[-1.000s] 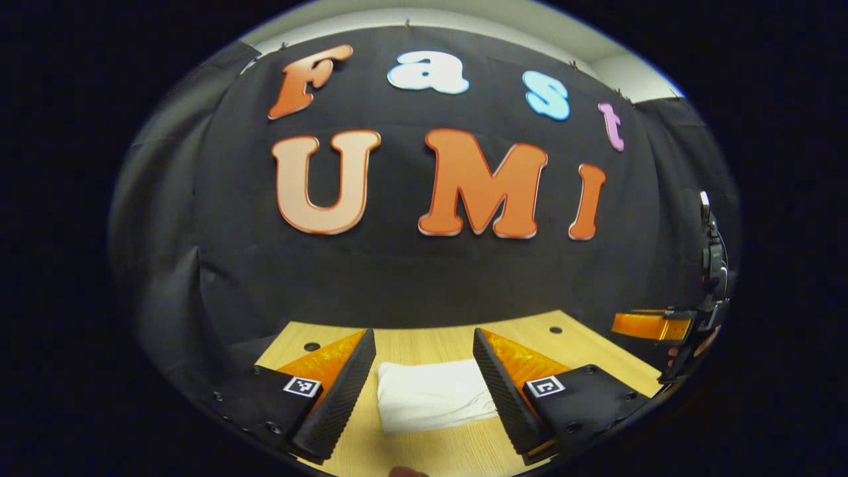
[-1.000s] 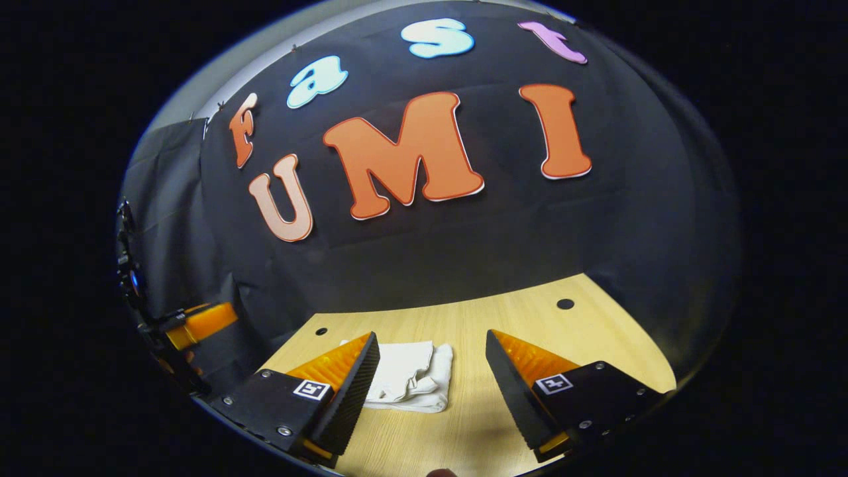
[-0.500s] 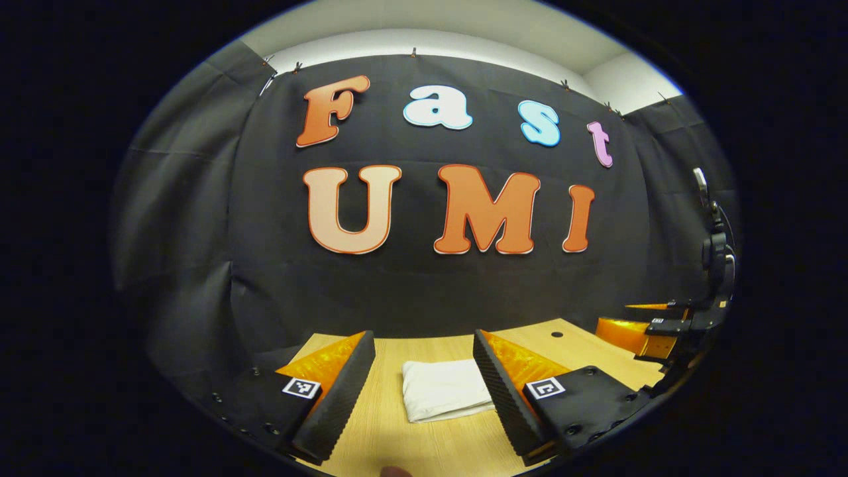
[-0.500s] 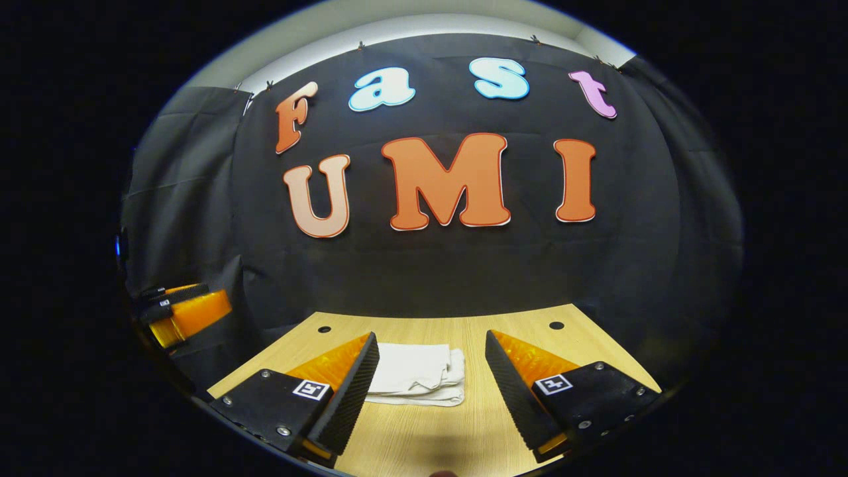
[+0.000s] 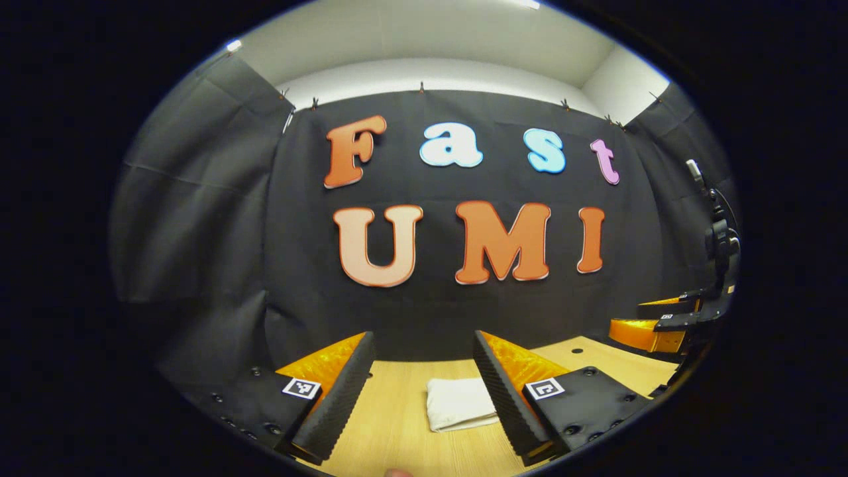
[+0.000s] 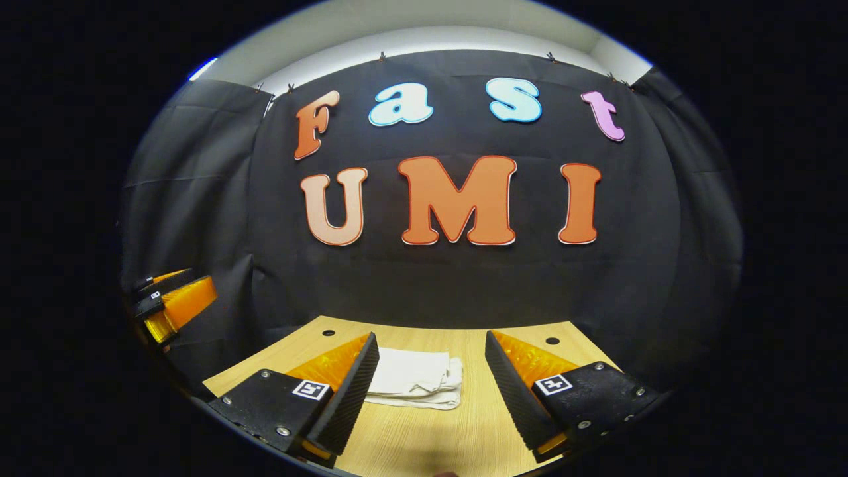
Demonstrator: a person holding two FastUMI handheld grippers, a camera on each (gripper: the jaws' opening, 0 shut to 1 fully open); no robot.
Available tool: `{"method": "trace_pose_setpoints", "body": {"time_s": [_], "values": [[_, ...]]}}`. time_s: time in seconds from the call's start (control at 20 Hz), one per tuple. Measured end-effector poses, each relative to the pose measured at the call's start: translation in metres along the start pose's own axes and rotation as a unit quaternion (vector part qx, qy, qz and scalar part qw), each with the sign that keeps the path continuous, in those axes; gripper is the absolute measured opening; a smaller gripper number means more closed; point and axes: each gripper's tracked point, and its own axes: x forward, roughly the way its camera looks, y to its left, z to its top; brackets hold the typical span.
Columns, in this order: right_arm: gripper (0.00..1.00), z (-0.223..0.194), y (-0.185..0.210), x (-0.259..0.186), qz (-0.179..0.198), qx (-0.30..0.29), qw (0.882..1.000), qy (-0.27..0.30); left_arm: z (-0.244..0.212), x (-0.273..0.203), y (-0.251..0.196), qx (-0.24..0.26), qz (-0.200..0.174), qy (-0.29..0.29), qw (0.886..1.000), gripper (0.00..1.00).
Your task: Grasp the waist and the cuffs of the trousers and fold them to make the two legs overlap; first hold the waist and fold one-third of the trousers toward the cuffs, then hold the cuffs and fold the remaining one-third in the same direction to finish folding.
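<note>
We see white trousers [image 6: 414,379] lying on the wooden table [image 6: 464,430] as a compact folded bundle. Our left gripper [image 5: 421,358] and right gripper [image 6: 430,358] hover above, jaws wide apart, holding nothing. One risk (a judgement): a low finger could snag the loose layered edge and undo the fold.

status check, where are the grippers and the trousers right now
Left gripper open, holding nothing. Right gripper open, holding nothing. Trousers folded in a compact stack on the table. Nothing in the way.
</note>
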Motion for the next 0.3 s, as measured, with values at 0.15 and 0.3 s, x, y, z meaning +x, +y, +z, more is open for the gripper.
{"method": "trace_pose_setpoints", "body": {"time_s": [0.15,0.3], "values": [[0.97,0.000,-0.017,-0.006,0.035,-0.008,0.999,0.004,0.002,0.003,-0.009,0.016,0.028,-0.002,0.999,0.96],[0.97,0.000,-0.040,-0.018,0.055,-0.018,0.998,0.001,0.007,-0.012,-0.040,0.010,0.035,0.001,0.999,0.96]]}}
